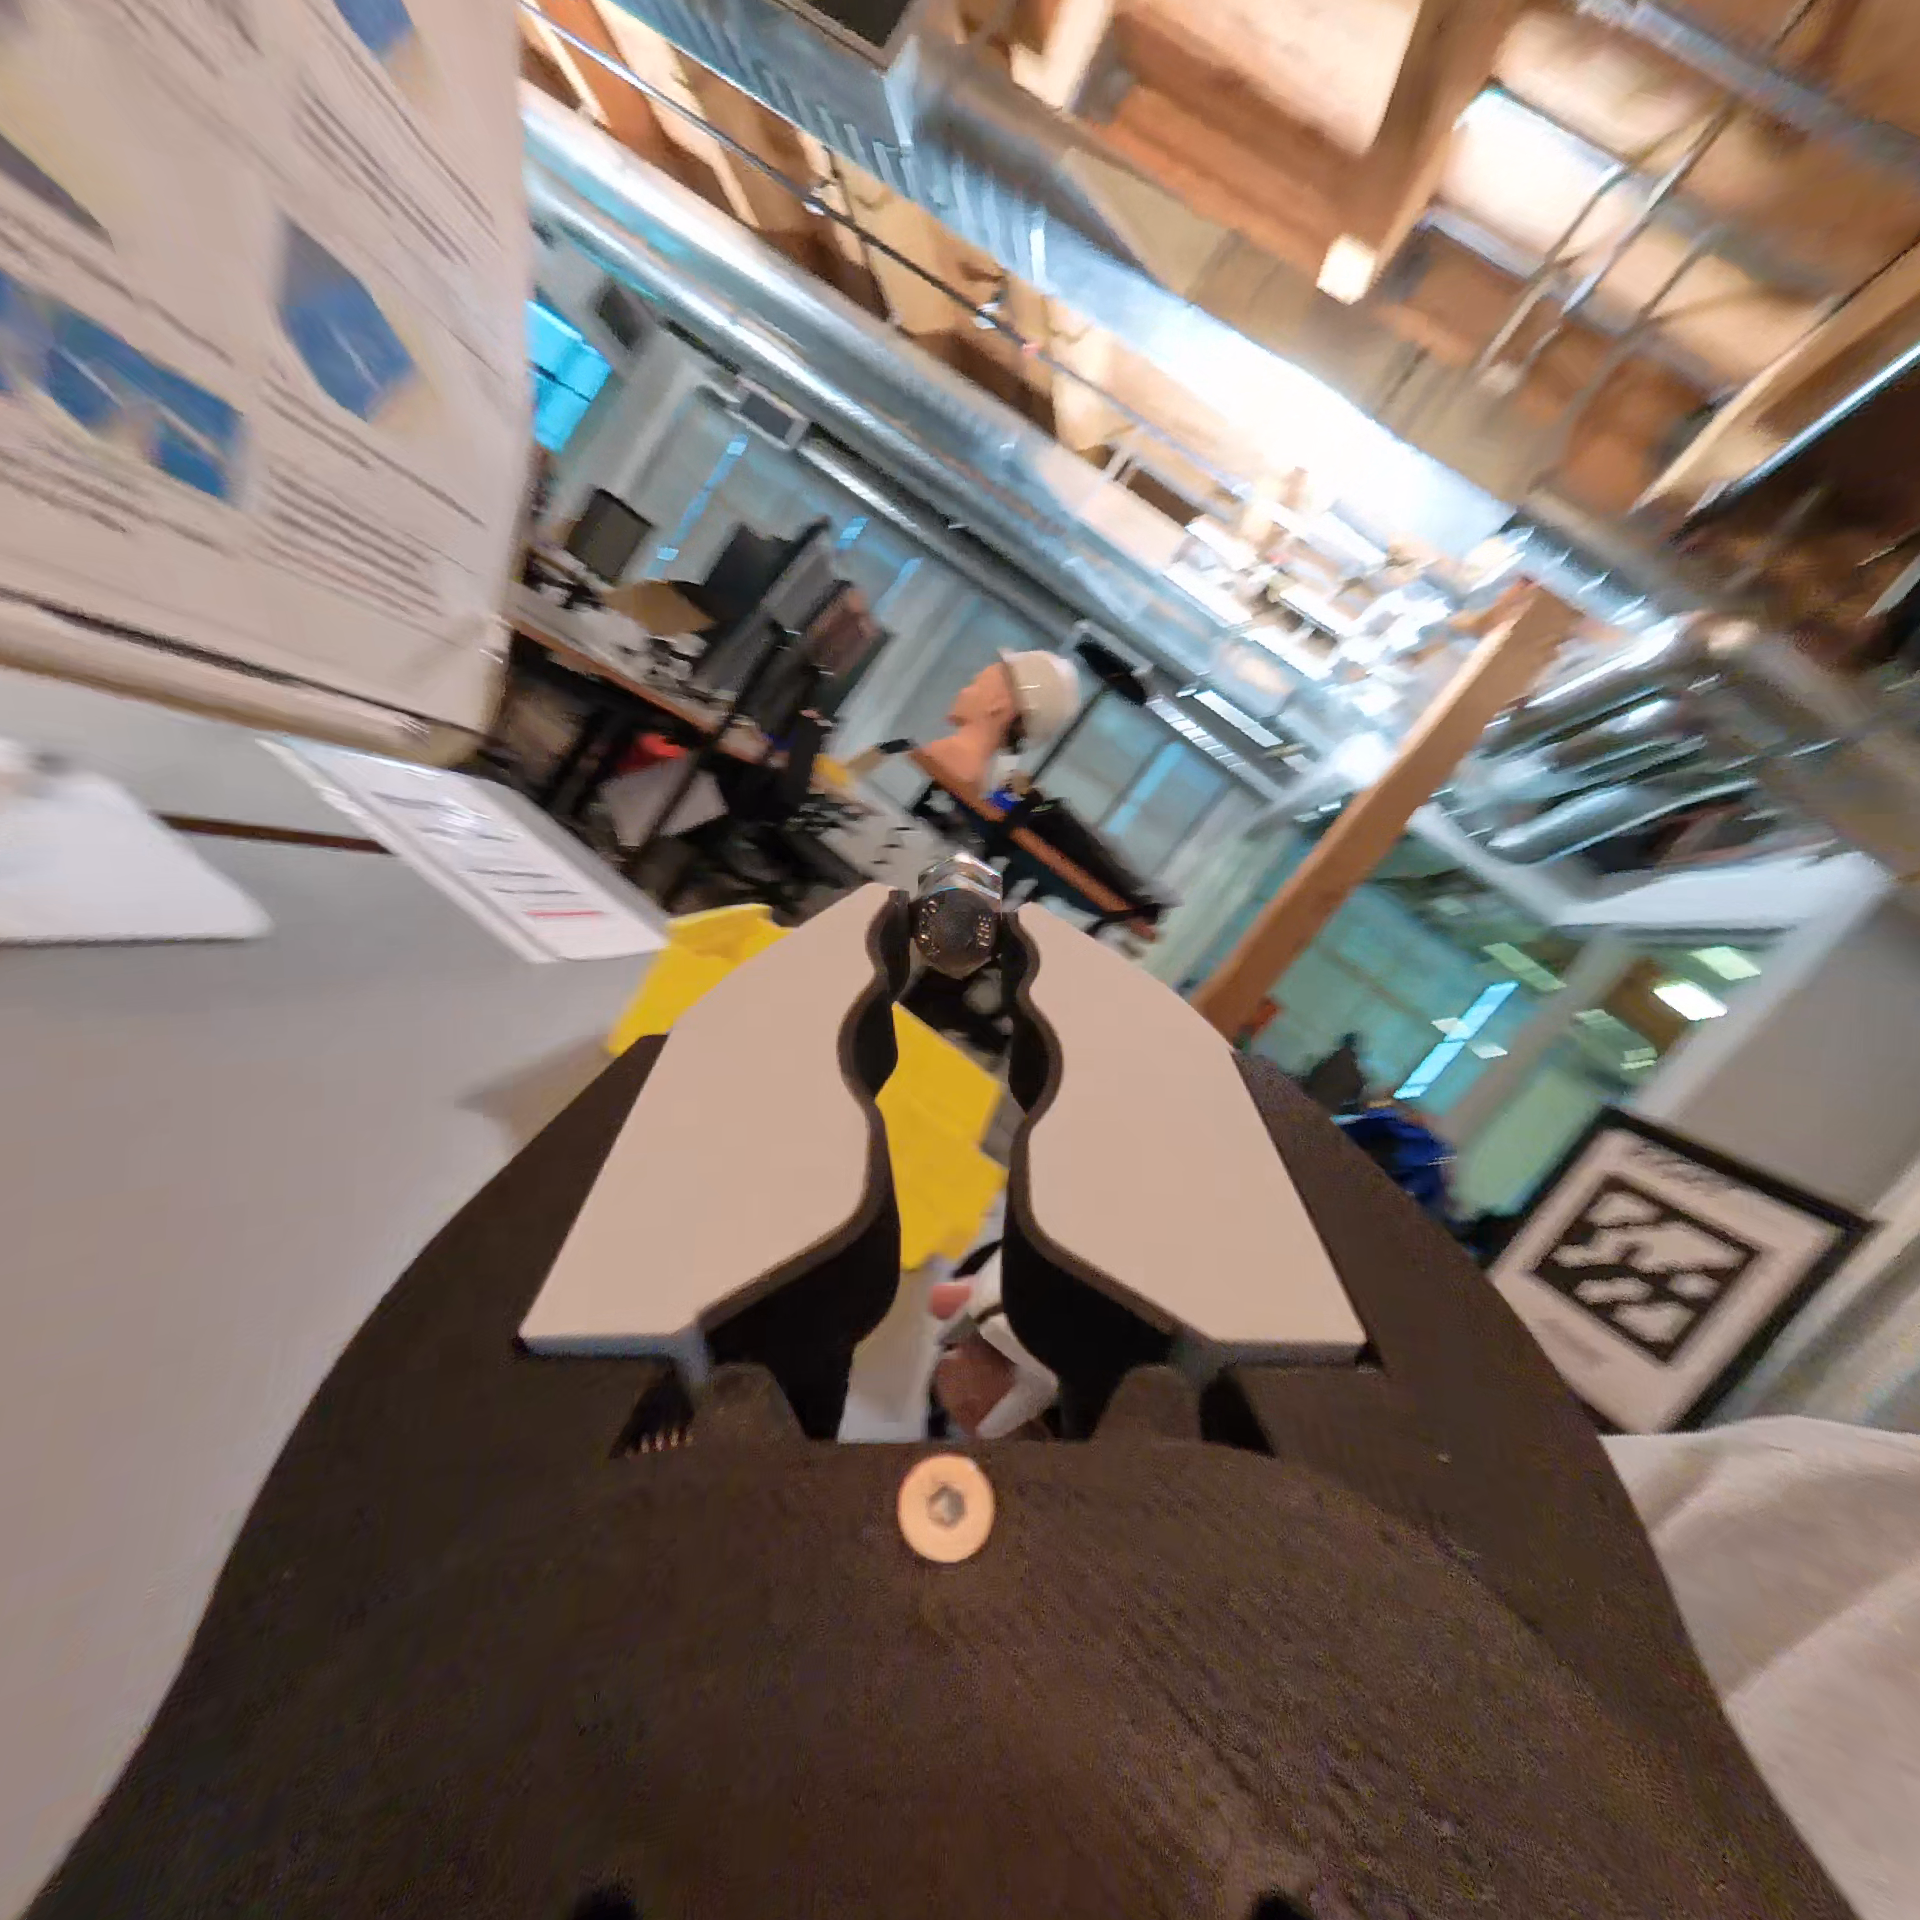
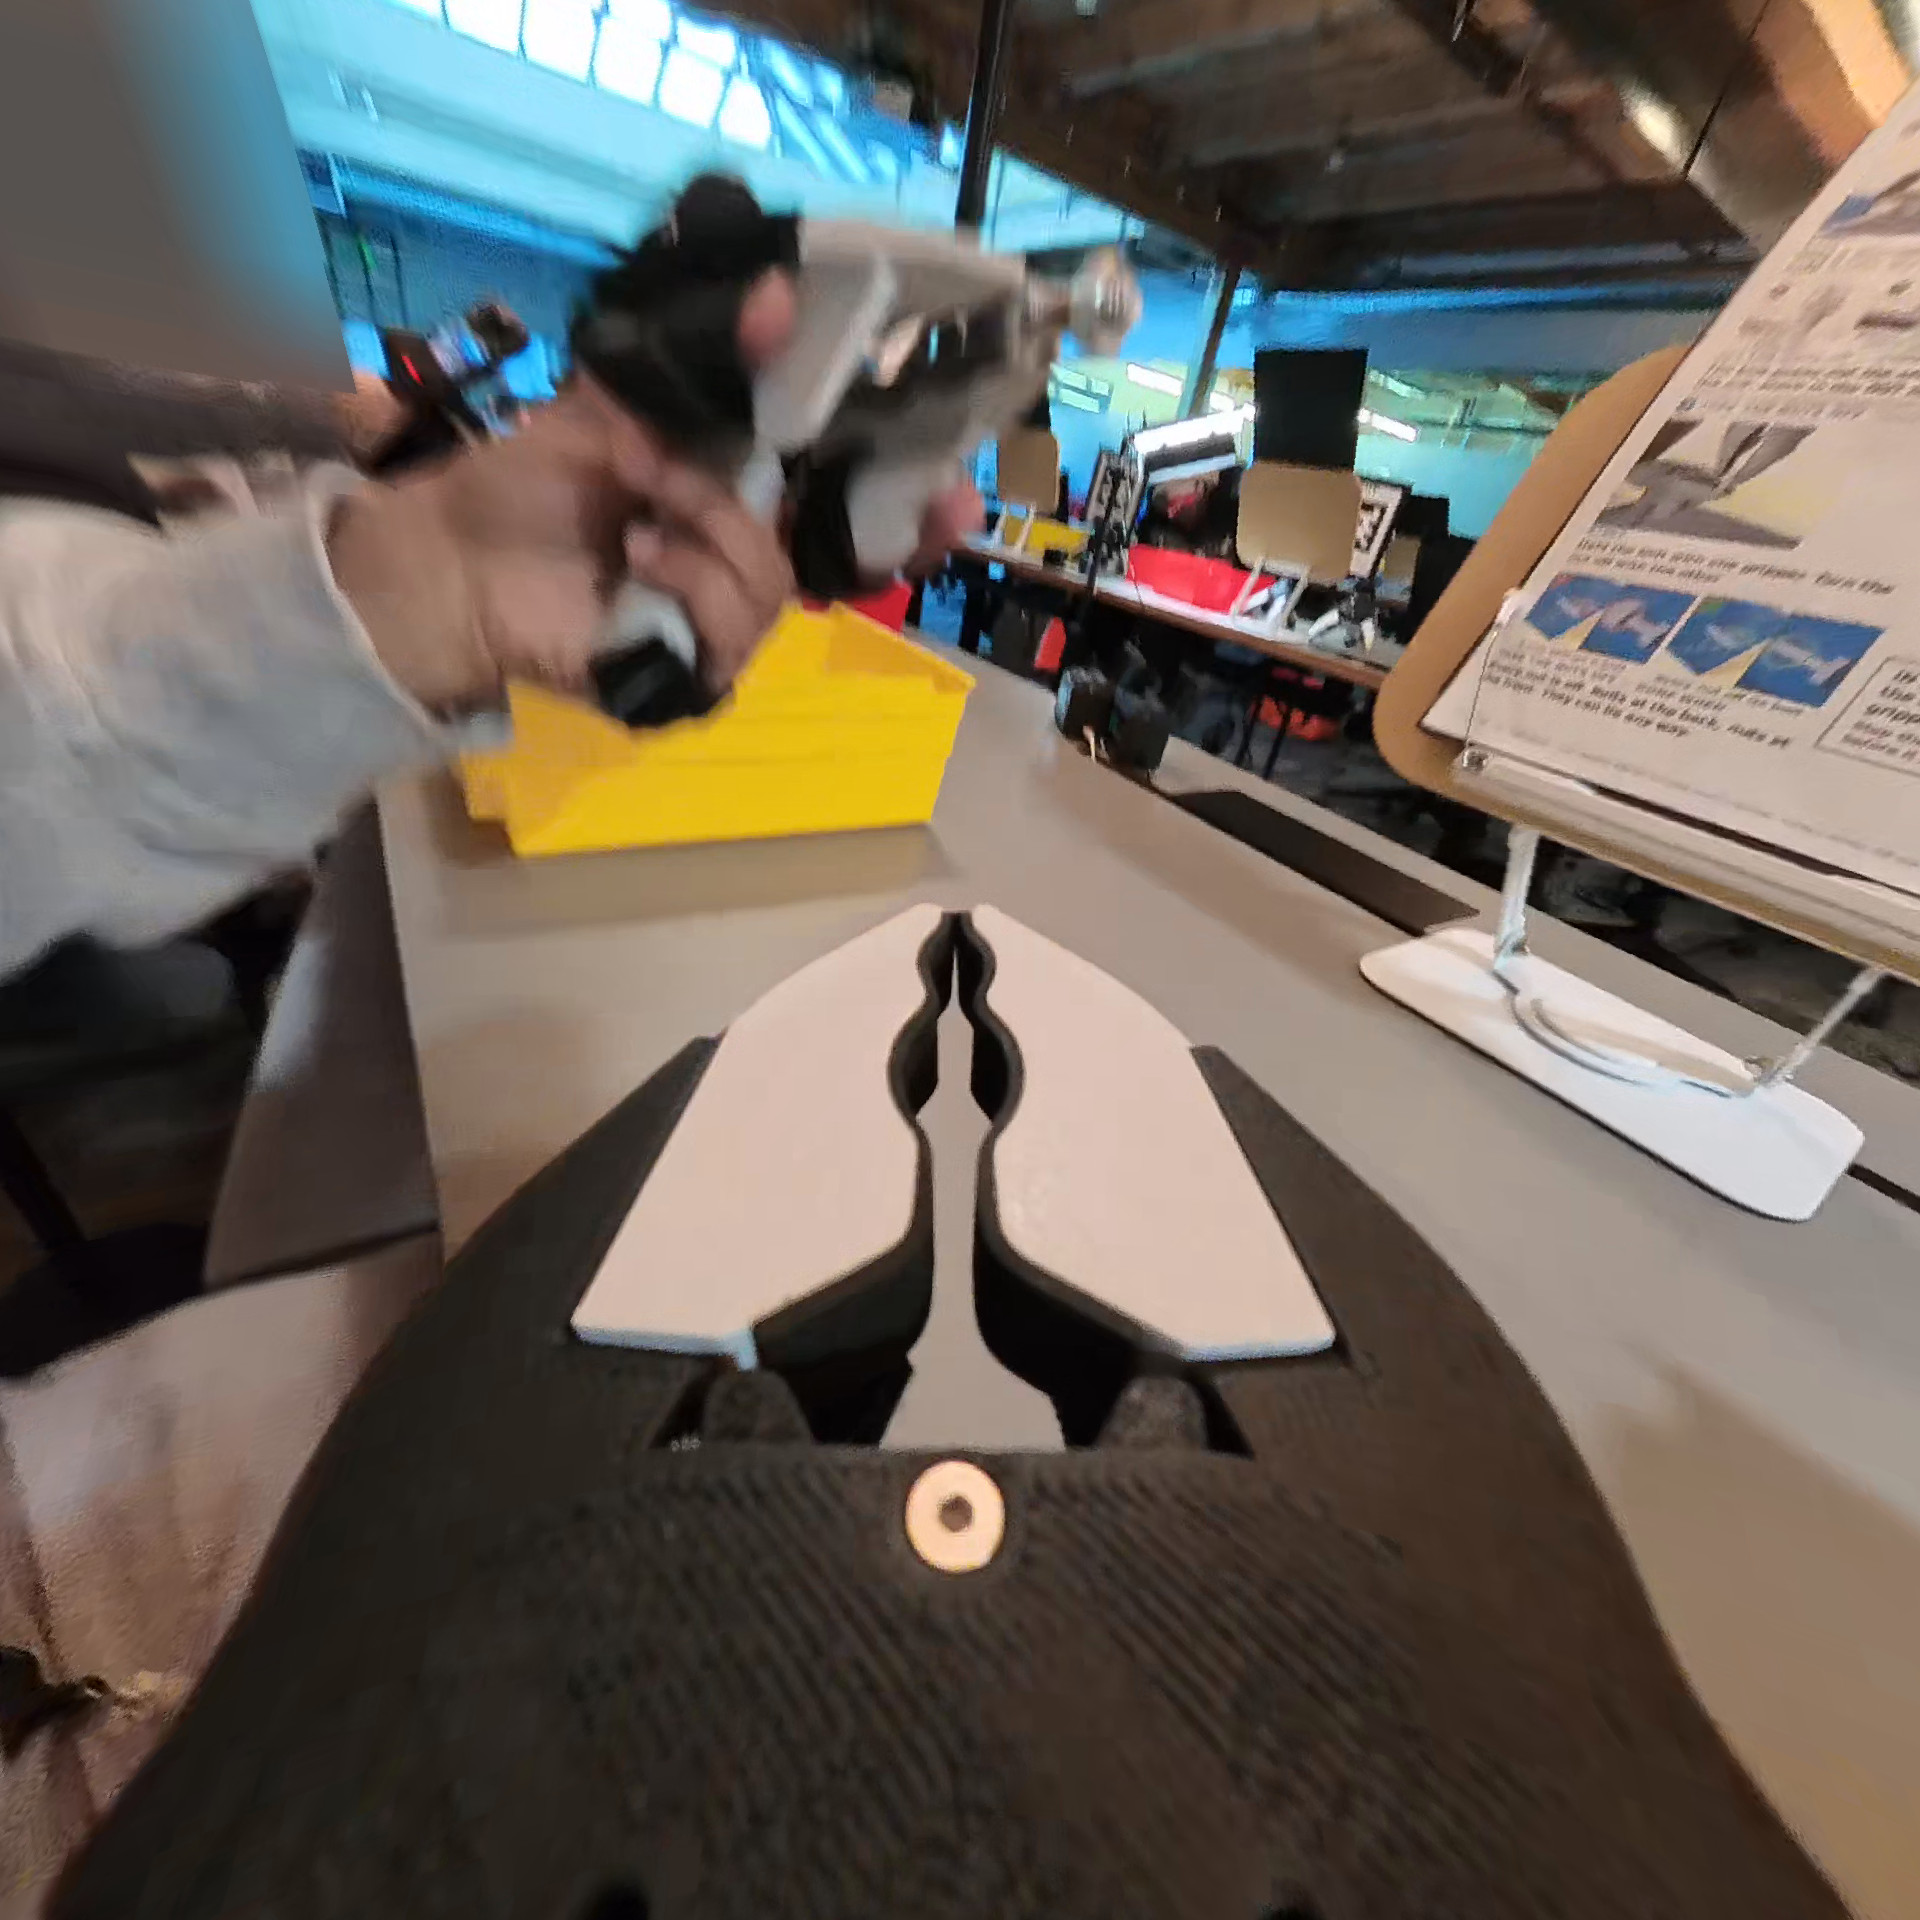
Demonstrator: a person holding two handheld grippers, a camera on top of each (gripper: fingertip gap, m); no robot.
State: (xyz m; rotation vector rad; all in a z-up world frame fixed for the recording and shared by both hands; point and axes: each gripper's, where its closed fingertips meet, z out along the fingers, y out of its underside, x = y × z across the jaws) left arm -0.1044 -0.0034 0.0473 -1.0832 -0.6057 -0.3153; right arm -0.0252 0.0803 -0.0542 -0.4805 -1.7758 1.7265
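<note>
Bolt (image 1: 954, 928) of bright steel sits clamped between the tips of the left gripper (image 1: 954, 935), at the centre of the left wrist view, its hexagonal head turned toward the camera and what looks like a nut or washer on the far side, though the blur makes that hard to settle. The fingers (image 1: 748, 1122) are drawn in close, parted only by the width of the bolt. Below and behind them, lower centre of that frame, lies a yellow bin (image 1: 935, 1132) on the grey table (image 1: 208, 1195). A paper sheet (image 1: 488, 852) lies on the table at left of centre, and a printed instruction board (image 1: 249, 343) fills the upper left. A black-and-white marker panel (image 1: 1652, 1268) leans at the lower right.

In the right wrist view the right gripper (image 2: 961, 935) hovers above the table (image 2: 1195, 935) with its tips all but touching and nothing between them. The left gripper (image 2: 1049, 301) appears in the upper left of centre, raised above the yellow bin (image 2: 748, 758), held by a person's hand (image 2: 561, 561) in a pale sleeve (image 2: 156, 686); the bolt (image 2: 1101, 296) shows as a blurred silvery knob at its tip. At the right edge the instruction board (image 2: 1714, 582) rests on a white stand (image 2: 1621, 1070) set on the table.
</note>
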